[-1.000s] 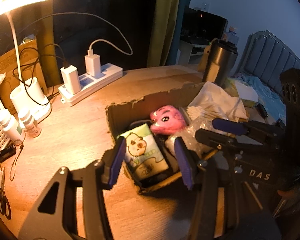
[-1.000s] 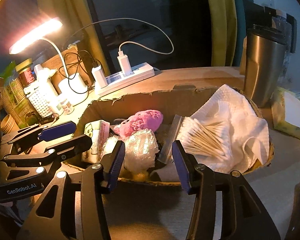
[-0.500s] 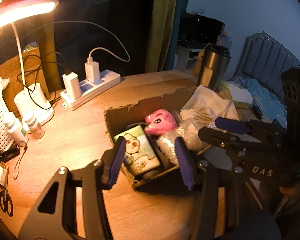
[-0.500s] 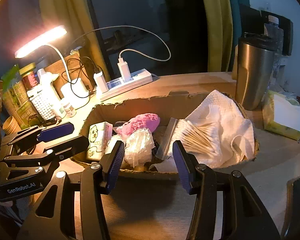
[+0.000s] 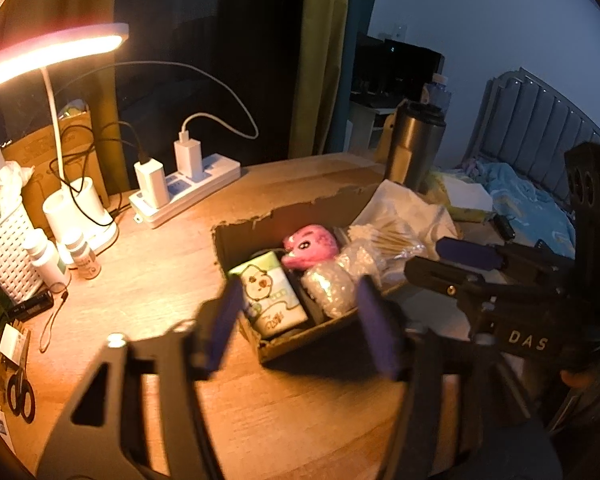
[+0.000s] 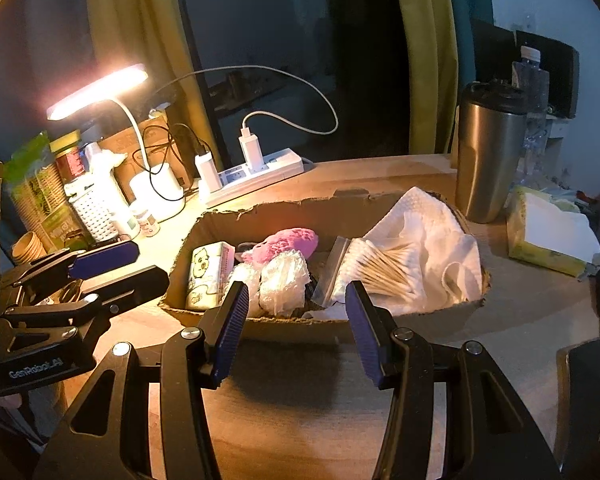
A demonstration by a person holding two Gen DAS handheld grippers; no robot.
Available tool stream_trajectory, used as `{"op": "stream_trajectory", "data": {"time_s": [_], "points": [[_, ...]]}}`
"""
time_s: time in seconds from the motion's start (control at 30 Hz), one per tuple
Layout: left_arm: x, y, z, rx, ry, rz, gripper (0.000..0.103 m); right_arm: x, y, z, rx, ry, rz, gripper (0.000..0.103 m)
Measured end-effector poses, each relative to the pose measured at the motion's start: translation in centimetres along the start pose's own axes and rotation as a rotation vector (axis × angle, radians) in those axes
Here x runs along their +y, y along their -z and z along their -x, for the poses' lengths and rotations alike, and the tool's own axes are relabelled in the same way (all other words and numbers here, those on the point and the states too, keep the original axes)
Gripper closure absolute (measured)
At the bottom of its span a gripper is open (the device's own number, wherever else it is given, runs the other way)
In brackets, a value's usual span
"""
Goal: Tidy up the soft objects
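Both empty, the left hand-held gripper [image 5: 296,320] and right hand-held gripper [image 6: 296,332] hang wide-jawed before the cardboard box [image 6: 284,212] on the table [image 5: 148,264], where the pink plush [image 6: 288,242] and tissue pack [image 5: 270,294] sit corralled together.

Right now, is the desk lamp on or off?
On. The desk lamp head glows bright, and warm light falls on the wooden desk beneath it.

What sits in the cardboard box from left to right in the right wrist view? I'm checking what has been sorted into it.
Tissue pack → crumpled clear plastic wads with the pink plush toy behind them → bag of cotton swabs → white cloth.
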State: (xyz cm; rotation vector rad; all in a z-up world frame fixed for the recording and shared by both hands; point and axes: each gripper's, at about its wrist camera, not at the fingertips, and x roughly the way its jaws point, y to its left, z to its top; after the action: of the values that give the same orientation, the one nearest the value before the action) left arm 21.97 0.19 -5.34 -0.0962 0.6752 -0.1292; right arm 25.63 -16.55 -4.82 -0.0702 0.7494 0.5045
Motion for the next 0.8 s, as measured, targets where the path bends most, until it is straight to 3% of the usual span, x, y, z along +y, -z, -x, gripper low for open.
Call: {"op": "stream_trajectory", "data": {"time_s": [0.8], "points": [[-1.0,1.5,6.8,-0.092,0.014,-0.005,0.033,2.4,2.0,6.7,-0.074,0.041,0.026,0.049]]}}
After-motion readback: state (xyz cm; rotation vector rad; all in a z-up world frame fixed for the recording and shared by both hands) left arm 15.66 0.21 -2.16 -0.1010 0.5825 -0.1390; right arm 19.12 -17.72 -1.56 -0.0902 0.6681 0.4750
